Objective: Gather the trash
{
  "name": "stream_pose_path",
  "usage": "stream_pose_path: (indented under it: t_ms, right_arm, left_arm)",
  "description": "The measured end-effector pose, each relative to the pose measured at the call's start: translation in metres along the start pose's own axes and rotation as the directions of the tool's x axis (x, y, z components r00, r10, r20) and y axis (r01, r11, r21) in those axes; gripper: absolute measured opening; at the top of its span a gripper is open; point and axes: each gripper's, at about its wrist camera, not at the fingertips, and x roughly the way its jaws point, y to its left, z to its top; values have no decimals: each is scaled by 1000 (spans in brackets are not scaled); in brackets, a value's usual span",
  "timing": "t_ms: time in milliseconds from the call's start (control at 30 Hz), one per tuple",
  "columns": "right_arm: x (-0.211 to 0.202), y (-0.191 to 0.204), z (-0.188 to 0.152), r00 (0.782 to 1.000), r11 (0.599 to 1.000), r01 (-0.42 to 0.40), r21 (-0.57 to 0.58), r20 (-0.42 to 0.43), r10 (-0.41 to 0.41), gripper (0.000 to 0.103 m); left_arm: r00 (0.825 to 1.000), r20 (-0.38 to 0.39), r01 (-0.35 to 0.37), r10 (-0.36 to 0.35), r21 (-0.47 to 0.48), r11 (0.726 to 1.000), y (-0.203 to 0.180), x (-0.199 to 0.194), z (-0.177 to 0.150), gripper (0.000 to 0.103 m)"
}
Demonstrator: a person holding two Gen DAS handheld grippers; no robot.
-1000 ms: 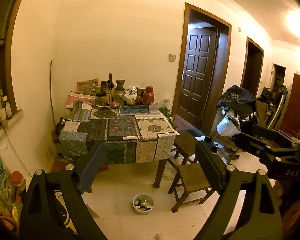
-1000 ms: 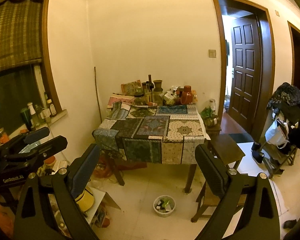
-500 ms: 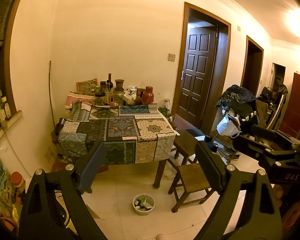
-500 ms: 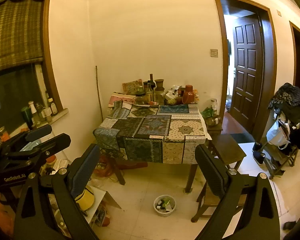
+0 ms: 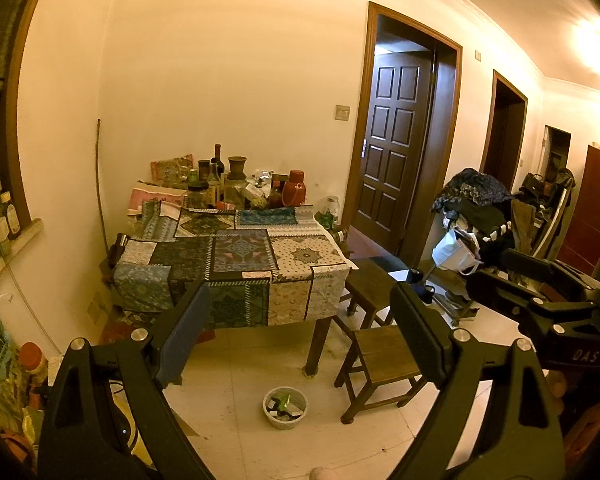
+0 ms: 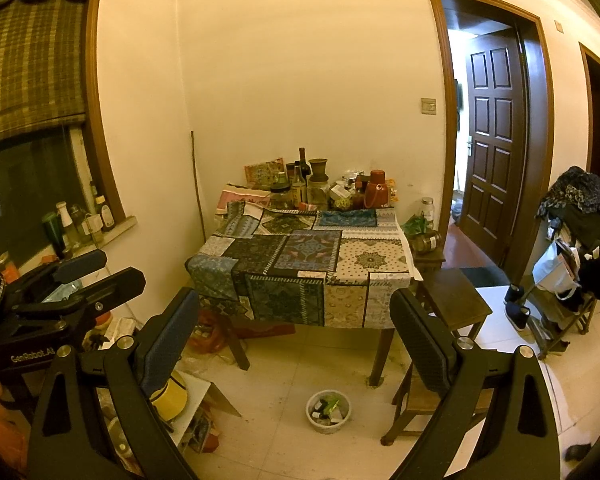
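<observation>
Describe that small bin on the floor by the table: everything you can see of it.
The small bin is a pale, round, open-topped bowl-shaped tub, plastic by the look of it, standing upright on the tiled floor. It sits in front of the table leg, apart from it, with a wooden stool to its right. It already holds scraps: small dark pieces, pale ones, and something green. Nothing touches it but the floor; both grippers are far from it.

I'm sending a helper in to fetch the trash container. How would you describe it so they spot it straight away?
Find the table with the patchwork cloth against the far wall. On the tiled floor in front of it, near its front right leg and beside a low wooden stool, sits a small round white bin. It is the only open container on the bare floor, with scraps inside.
</observation>
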Motion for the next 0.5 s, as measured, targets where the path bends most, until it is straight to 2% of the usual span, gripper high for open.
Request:
stream_pose_path:
  t_ms: [500]
  right_arm:
    - [0, 0, 0, 1000, 1000, 1, -1, 0, -1, 95]
  left_arm:
    - [1000, -2, 16, -16, -1, 1000, -13, -1, -5, 91]
